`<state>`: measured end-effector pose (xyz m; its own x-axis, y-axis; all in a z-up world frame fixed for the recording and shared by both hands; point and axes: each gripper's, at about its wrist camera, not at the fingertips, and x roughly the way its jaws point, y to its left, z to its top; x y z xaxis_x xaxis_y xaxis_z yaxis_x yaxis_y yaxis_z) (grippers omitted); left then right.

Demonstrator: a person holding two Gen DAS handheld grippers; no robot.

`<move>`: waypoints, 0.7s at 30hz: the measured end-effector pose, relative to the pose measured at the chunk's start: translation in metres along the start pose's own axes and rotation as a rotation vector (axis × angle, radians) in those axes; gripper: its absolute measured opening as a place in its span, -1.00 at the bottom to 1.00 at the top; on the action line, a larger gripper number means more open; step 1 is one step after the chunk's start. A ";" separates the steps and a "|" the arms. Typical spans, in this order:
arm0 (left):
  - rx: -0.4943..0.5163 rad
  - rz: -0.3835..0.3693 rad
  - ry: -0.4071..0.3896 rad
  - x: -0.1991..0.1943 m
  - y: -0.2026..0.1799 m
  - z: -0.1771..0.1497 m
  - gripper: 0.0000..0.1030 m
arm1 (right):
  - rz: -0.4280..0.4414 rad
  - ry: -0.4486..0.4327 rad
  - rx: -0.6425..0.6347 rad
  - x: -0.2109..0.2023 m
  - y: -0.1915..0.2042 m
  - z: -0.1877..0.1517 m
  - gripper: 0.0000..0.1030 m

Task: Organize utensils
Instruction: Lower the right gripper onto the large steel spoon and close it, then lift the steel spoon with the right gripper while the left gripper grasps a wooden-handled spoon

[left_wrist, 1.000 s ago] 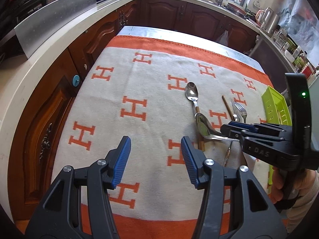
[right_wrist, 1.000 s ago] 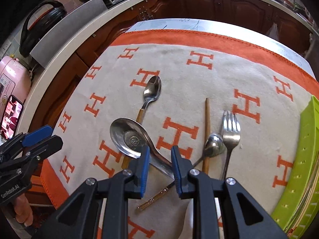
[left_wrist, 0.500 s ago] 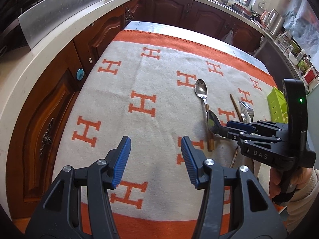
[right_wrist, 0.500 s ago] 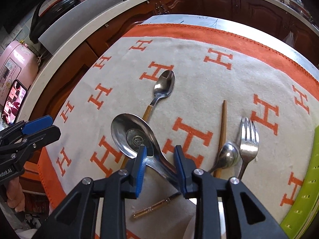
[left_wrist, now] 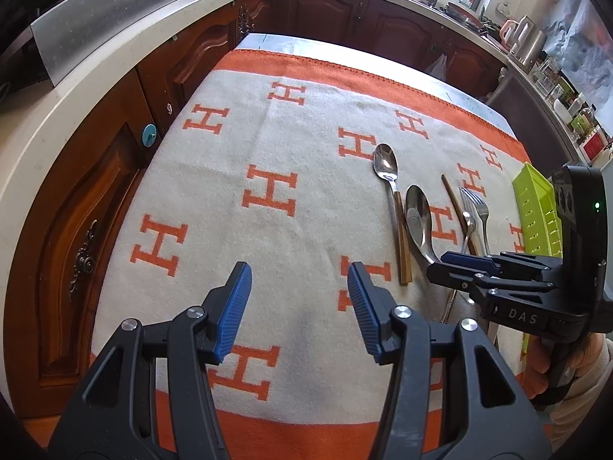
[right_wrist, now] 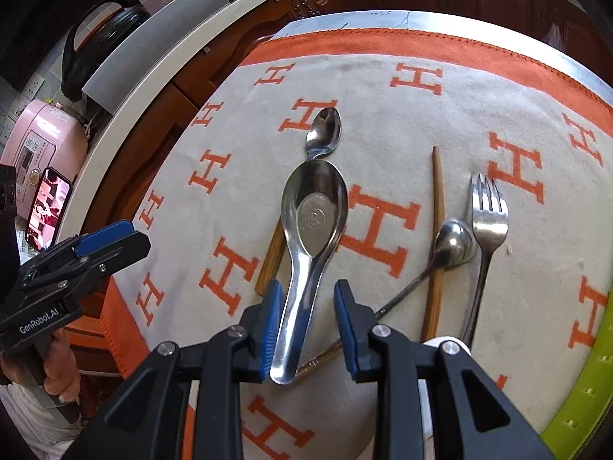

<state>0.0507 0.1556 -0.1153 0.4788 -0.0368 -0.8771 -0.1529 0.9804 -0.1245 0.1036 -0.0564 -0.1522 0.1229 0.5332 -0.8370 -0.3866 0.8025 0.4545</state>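
The right gripper has its blue pads either side of the handle of the broad, deep-bowled steel soup spoon. Its jaws have just been opening, and a gap shows at the right pad, so the grip looks loose at best. The handle could slide out or the spoon swing if lifted like this.

Against that spoon's left side lies a wooden-handled steel spoon, its bowl just beyond; to its right, a brown chopstick, a small round steel spoon and a steel fork, crowded enough to snag. Farther right is the lime-green plastic tray.

The left gripper hovers half-open, empty, over the orange-and-cream cloth.
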 end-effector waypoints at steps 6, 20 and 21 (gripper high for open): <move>0.004 -0.003 -0.003 -0.001 -0.001 0.000 -0.04 | 0.140 0.027 0.197 -0.003 -0.023 -0.003 -0.46; 0.006 -0.009 -0.002 0.000 -0.001 -0.002 -0.05 | 0.275 0.099 0.425 0.018 -0.029 -0.009 -0.69; 0.006 -0.008 -0.002 0.000 -0.001 -0.002 -0.05 | 0.280 0.100 0.438 0.021 -0.029 -0.010 -0.76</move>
<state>0.0489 0.1538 -0.1161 0.4814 -0.0446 -0.8754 -0.1438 0.9812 -0.1291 0.1087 -0.0712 -0.1861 -0.0265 0.7321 -0.6806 0.0289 0.6812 0.7316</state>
